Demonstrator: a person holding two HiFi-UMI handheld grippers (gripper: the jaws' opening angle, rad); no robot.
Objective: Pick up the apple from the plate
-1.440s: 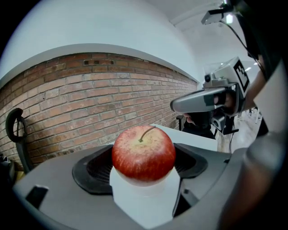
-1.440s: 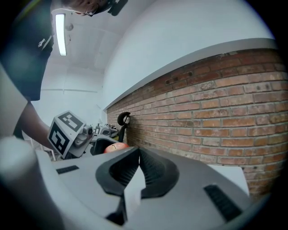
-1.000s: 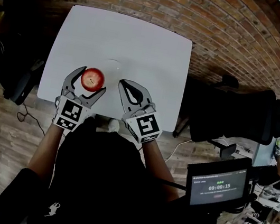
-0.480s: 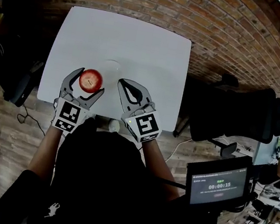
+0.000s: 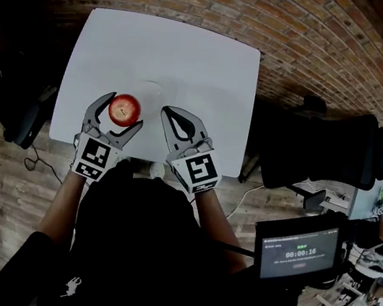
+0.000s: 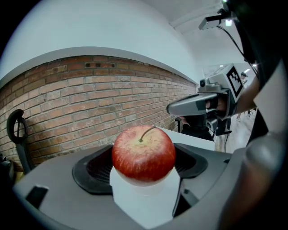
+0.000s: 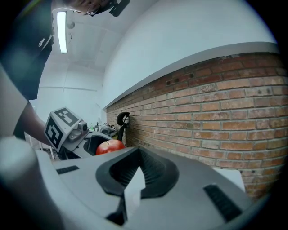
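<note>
A red apple [image 5: 124, 108] with a short stem sits between the jaws of my left gripper [image 5: 125, 110], which is shut on it, both pads pressing its sides. In the left gripper view the apple [image 6: 143, 152] fills the gap, held over the white table. A pale plate [image 5: 151, 93], hard to make out against the table, lies just beyond and to the right of the apple. My right gripper [image 5: 165, 113] hangs beside it near the table's front edge, its tips together and nothing in it. From the right gripper view the apple [image 7: 110, 146] shows at left.
The white table [image 5: 193, 61] stands on a brick-patterned floor. Dark office chairs [image 5: 323, 153] are off to the right, another dark seat [image 5: 21, 100] at left. A monitor [image 5: 298, 257] with a timer sits at lower right.
</note>
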